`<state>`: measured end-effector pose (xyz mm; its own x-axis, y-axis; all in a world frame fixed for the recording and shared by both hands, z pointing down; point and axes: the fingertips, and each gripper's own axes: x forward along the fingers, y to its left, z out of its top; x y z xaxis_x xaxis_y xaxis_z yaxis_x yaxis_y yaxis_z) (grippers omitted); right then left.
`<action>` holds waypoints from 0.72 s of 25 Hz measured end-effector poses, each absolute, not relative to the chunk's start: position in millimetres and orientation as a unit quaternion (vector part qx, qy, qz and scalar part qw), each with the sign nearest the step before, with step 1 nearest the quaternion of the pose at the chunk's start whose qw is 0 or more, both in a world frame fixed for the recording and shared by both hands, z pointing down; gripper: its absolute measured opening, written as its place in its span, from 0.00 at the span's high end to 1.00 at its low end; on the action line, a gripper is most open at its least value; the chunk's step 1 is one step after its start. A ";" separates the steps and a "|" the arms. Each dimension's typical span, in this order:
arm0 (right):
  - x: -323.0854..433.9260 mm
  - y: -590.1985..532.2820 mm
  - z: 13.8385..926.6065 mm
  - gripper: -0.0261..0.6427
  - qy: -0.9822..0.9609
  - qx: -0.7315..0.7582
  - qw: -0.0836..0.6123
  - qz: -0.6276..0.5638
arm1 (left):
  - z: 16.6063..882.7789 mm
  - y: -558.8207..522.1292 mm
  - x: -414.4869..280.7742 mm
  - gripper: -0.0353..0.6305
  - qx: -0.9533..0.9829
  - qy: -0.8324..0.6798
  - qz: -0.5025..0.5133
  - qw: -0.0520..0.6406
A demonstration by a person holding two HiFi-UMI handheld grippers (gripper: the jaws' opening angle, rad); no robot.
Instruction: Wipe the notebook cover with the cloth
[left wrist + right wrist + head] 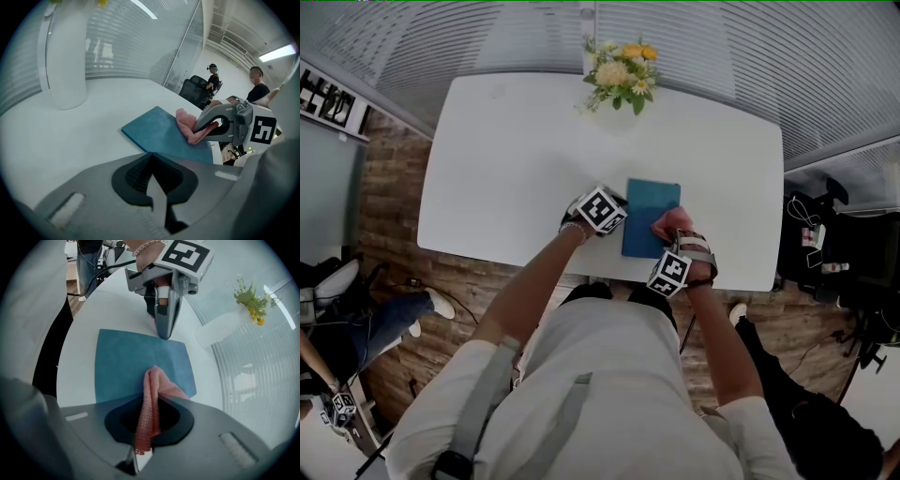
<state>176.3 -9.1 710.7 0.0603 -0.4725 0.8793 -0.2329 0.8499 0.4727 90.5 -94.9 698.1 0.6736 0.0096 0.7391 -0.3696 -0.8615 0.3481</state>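
A blue notebook (649,214) lies flat on the white table (516,169), near its front edge. My right gripper (673,246) is shut on a pink cloth (668,225), whose bunched end rests on the notebook's near right part. From the right gripper view, the cloth (154,385) runs up between the jaws and drapes onto the cover (126,362). My left gripper (619,208) is shut, its tip (165,333) down at the notebook's left edge, nothing between the jaws. The left gripper view shows the notebook (159,131), the cloth (187,124) and the right gripper (213,127).
A white vase with yellow flowers (622,77) stands at the table's far edge, behind the notebook. The table's front edge (581,274) runs just below both grippers. People stand and sit around the table, with bags and gear (825,244) on the floor at right.
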 end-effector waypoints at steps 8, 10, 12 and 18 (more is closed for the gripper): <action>169.4 7.5 707.4 0.95 -0.693 0.261 0.669 -0.069 | 697.8 -95.0 89.8 0.95 0.883 -0.103 0.390 0.240; 168.5 12.0 707.2 0.94 -0.695 0.261 0.666 -0.065 | 697.8 -95.2 89.9 0.95 0.883 -0.103 0.390 0.240; 168.0 17.6 708.0 0.94 -0.698 0.259 0.665 -0.059 | 698.2 -95.1 90.2 0.95 0.883 -0.103 0.390 0.241; 163.8 35.3 709.3 0.94 -0.708 0.252 0.659 -0.044 | 697.1 -94.3 89.8 0.95 0.883 -0.104 0.391 0.240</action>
